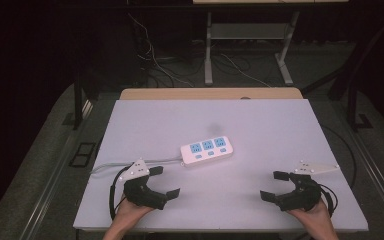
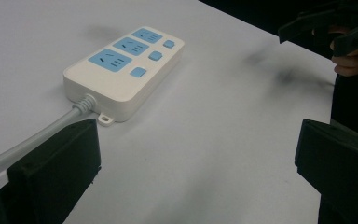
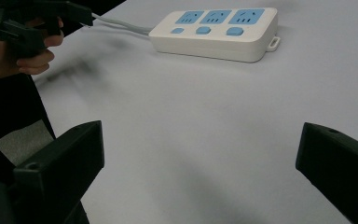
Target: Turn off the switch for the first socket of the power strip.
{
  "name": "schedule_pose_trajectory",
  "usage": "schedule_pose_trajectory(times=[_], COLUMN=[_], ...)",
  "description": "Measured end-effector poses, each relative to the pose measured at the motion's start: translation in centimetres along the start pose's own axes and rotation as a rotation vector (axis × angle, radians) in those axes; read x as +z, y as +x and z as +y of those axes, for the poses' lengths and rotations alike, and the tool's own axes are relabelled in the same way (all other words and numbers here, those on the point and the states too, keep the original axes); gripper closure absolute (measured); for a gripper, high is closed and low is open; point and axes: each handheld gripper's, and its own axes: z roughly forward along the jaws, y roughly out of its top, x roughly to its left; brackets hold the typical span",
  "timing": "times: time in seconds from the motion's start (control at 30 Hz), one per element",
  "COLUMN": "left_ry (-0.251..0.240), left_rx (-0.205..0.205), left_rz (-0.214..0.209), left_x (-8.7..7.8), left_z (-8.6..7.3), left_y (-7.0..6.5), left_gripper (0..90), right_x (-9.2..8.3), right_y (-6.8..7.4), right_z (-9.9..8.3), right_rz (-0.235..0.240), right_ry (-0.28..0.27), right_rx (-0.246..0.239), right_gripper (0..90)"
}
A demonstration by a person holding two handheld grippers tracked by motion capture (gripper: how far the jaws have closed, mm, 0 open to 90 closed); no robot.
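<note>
Broad, flat, matte pale-grey table [image 1: 260, 125] across the middle of the high view, smooth and bare but for one item; a strip of wood-toned edge along its far side.

Near centre of the high view, slightly left and below the middle: a white power strip [image 1: 206, 150], lying flat, angled a little. Rigid moulded plastic, rounded oblong, glossy enough to slip between hard jaws. Three blue socket faces [image 2: 126, 46] in a row, three small blue buttons [image 2: 154, 56] beside them, a small mounting tab [image 2: 105, 120] at the cord end. Probably light, stiff, not fragile; best taken across the short width of the body, on the plain side walls, clear of buttons.

From its left end, a grey-white cable [image 1: 130, 164], round, pliable, trailing toward the lower left of the high view. Likely to drag and tug on any lift.

Lower left of the high view: left gripper [image 1: 166, 181], black, jaws spread wide, nothing between them, just beside the cable. Lower right: right gripper [image 1: 275, 185], jaws equally wide and empty, well apart from the strip.
</note>
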Motion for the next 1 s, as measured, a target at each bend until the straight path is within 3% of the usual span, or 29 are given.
schedule_pose_trajectory(times=[0.3,1.0], left_ry=[0.011,0.095], left_rx=[-0.013,0.025], left_rz=[-0.009,-0.014], left_x=[-0.2,0.5], left_z=[0.2,2.7], left_y=[0.1,0.1], left_gripper=[0.0,0.0], right_x=[0.1,0.1], right_y=[0.0,-0.1], right_z=[0.0,-0.1], right_rz=[-0.005,-0.005], right_ry=[0.009,0.012], right_rx=[-0.001,0.000], right_gripper=[0.7,0.7])
